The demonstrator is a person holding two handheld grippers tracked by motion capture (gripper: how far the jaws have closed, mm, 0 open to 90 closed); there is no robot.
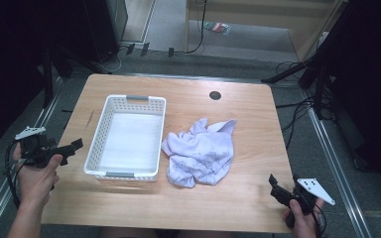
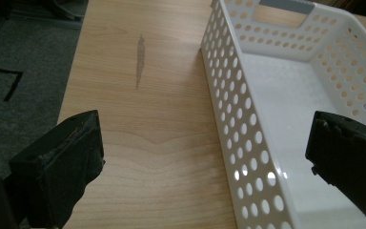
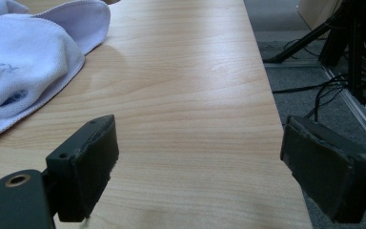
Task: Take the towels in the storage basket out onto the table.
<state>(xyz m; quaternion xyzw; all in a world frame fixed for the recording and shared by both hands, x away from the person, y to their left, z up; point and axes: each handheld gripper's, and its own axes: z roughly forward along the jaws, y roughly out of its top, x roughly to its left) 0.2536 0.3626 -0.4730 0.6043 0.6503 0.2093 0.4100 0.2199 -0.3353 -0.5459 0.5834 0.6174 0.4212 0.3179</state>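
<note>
Crumpled cloth (image 1: pixel 200 151) beside perforated plastic basket (image 1: pixel 127 137).

Wooden table (image 1: pixel 248 193), light grain, dark streak (image 2: pixel 140 61) on top near left edge. Round black grommet (image 1: pixel 215 95) near far edge. White perforated basket (image 1: pixel 95 148) left of centre, grey handles, nothing inside. Crumpled white cloth (image 1: pixel 201 153) just beside basket's right wall, faint print on it. Grey carpet around table. Black cables (image 1: pixel 302 106) and stand legs on floor at right. Black tape mark (image 2: pixel 10 83) on carpet at left.
</note>
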